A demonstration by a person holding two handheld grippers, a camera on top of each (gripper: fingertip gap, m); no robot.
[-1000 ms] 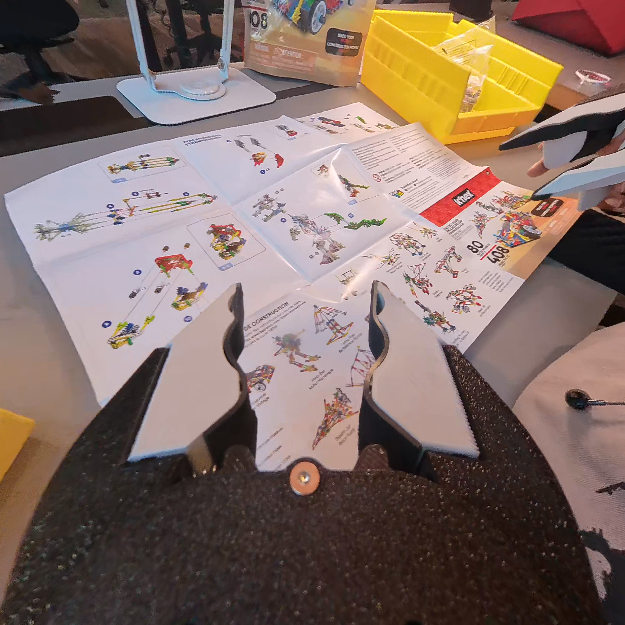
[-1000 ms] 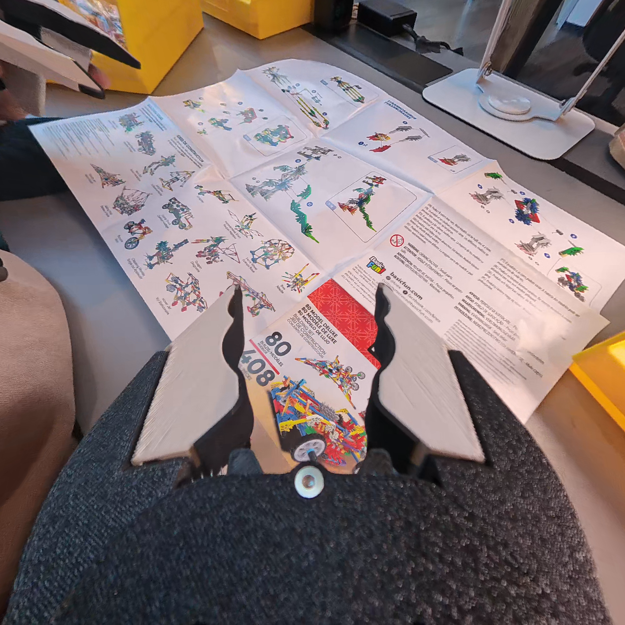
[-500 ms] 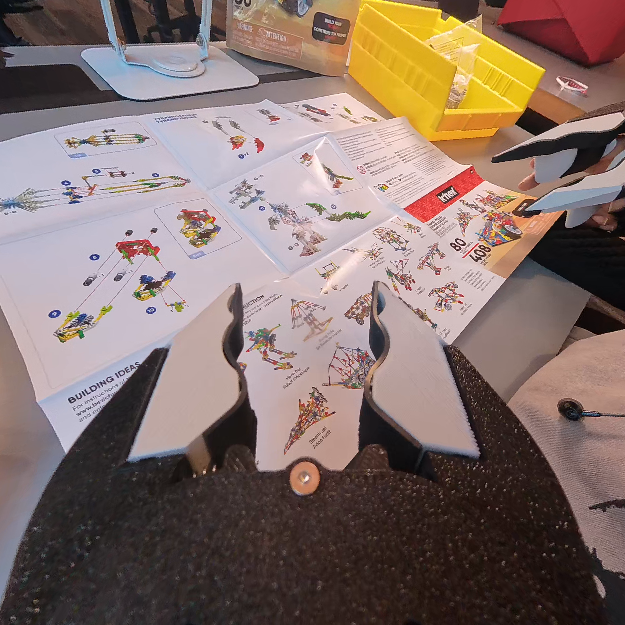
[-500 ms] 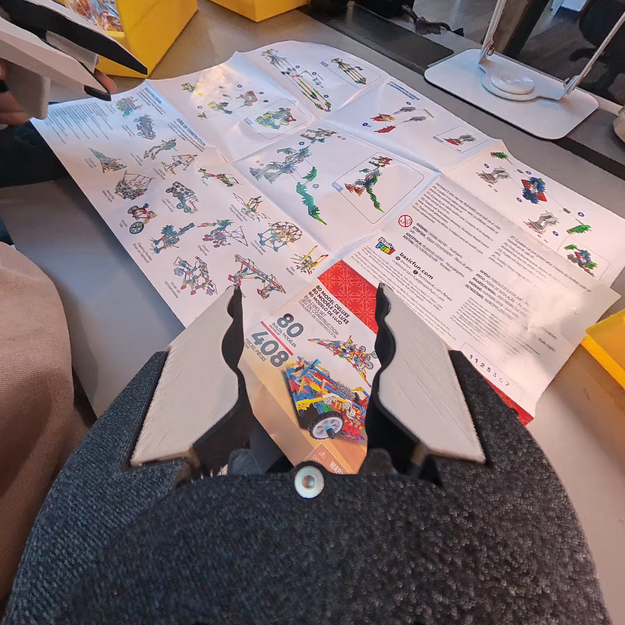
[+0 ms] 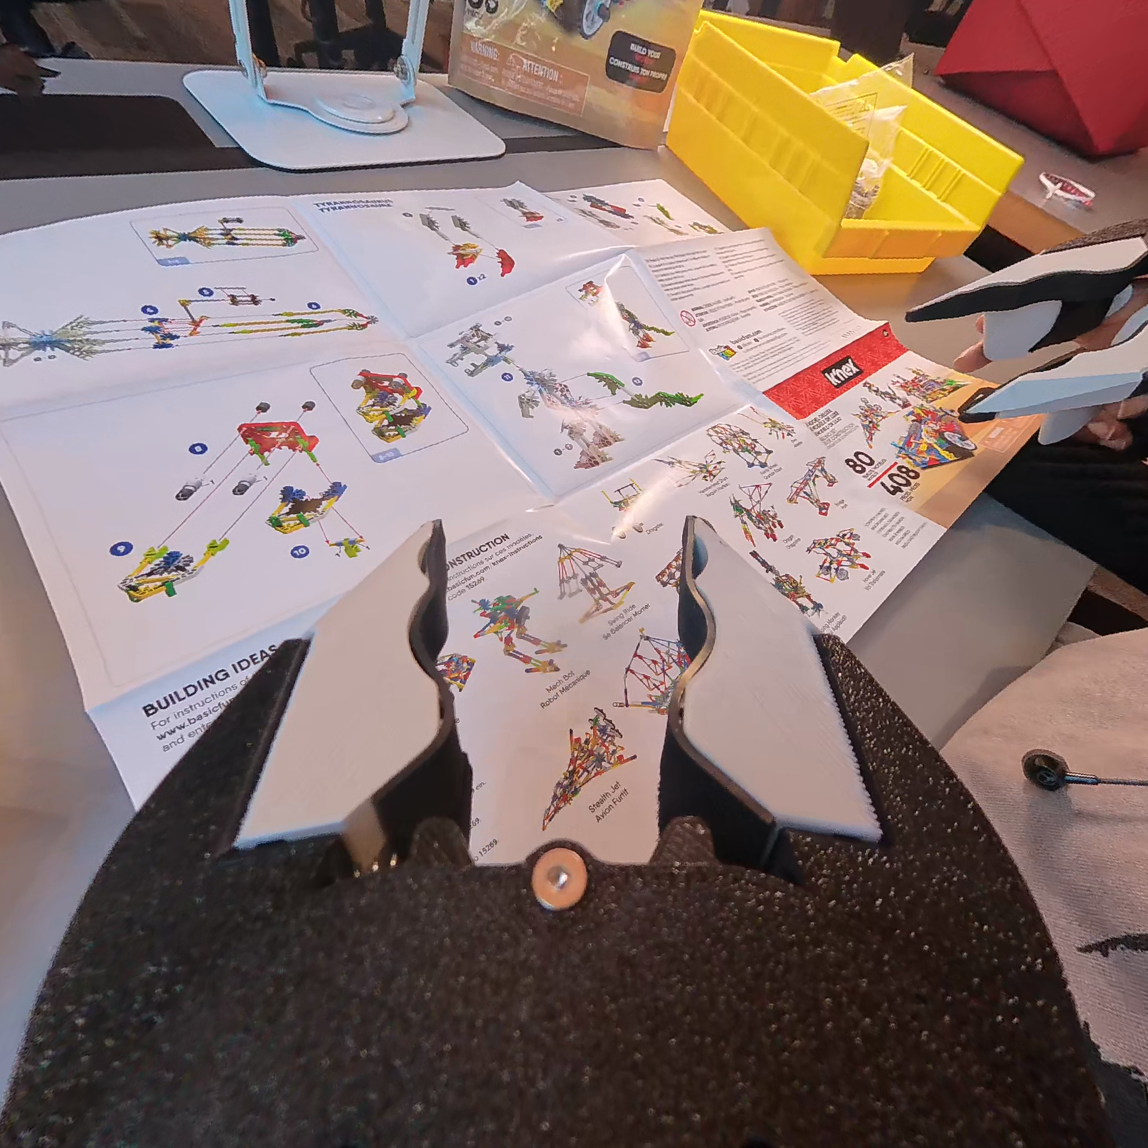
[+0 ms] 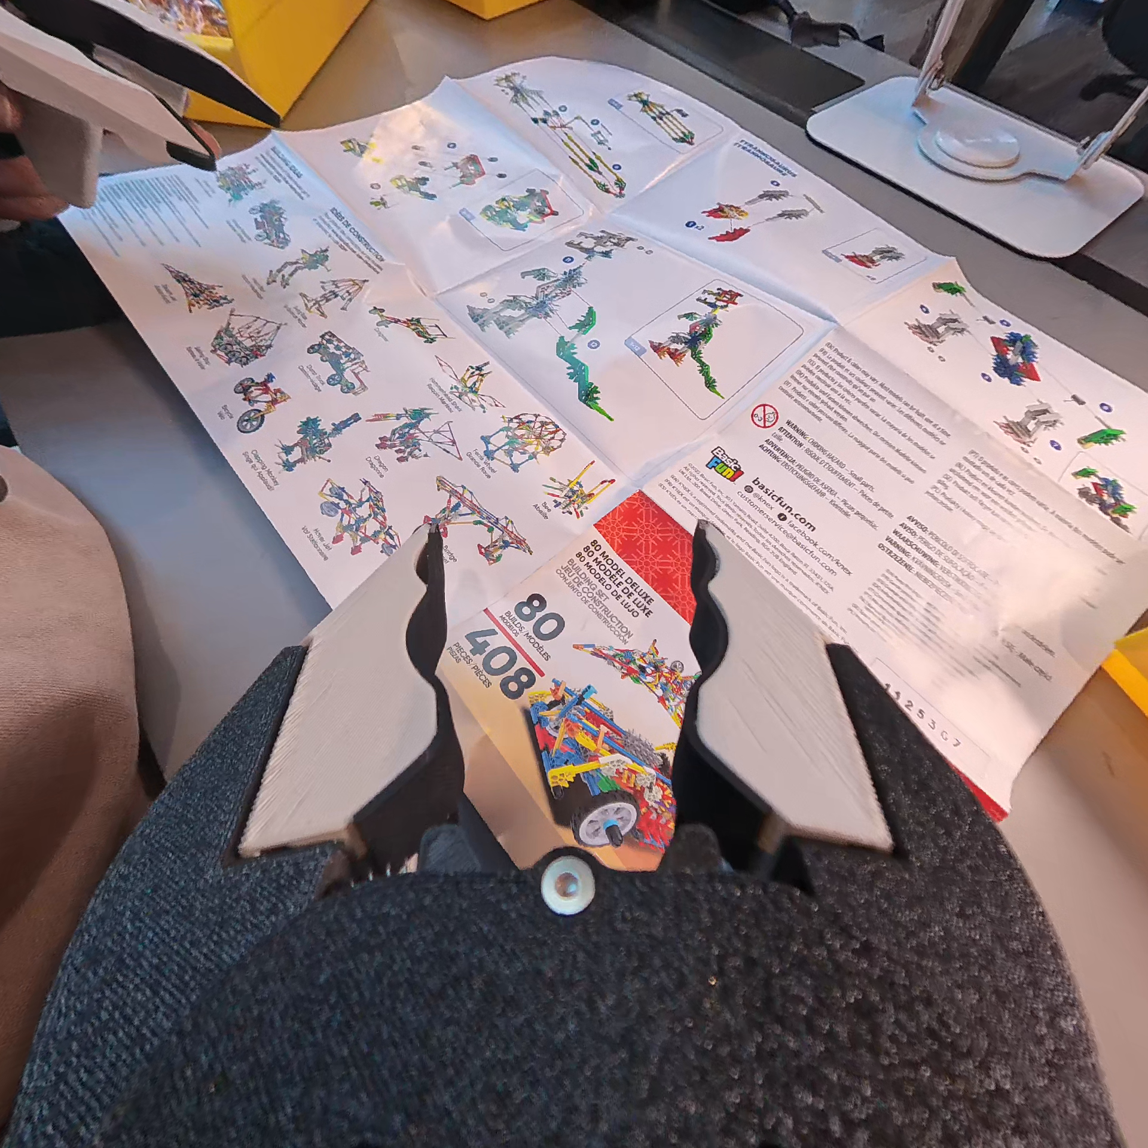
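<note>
Grey table (image 5: 37, 714) runs under everything, and most of it is taken up by the unfolded instruction sheet (image 5: 385, 397), lying flat with its creases showing and one near corner reaching the table's edge. Beyond the sheet's far right corner sits a yellow bin (image 5: 776, 143) with a clear bag of small parts (image 5: 870, 124) in it. Beyond the far edge are a white stand base (image 5: 348, 124) and a printed toy pack (image 5: 559, 68), which is cut off at the top.

The left gripper (image 5: 562, 528) hangs over the sheet's near edge, above the panel of little model pictures. Its tongs are wide apart and empty. The right gripper (image 6: 565, 529) hangs over the sheet's coloured cover panel, equally wide and holding nothing.

Over the last second both have eased in across the sheet. The left one now has more of the near edge and its bold heading under it, and the right one sits further over the cover corner. The sheet itself has not shifted, and neither gripper has closed.

From the left wrist view, the right gripper's lower tip looks very close to the cover panel, but I can't tell if it touches the paper. A second patch of yellow (image 6: 1130, 665) by the sheet's right edge is cut off by the frame. A small dark round thing (image 5: 1043, 769) on the pale cloth near the sheet is too small to identify.
</note>
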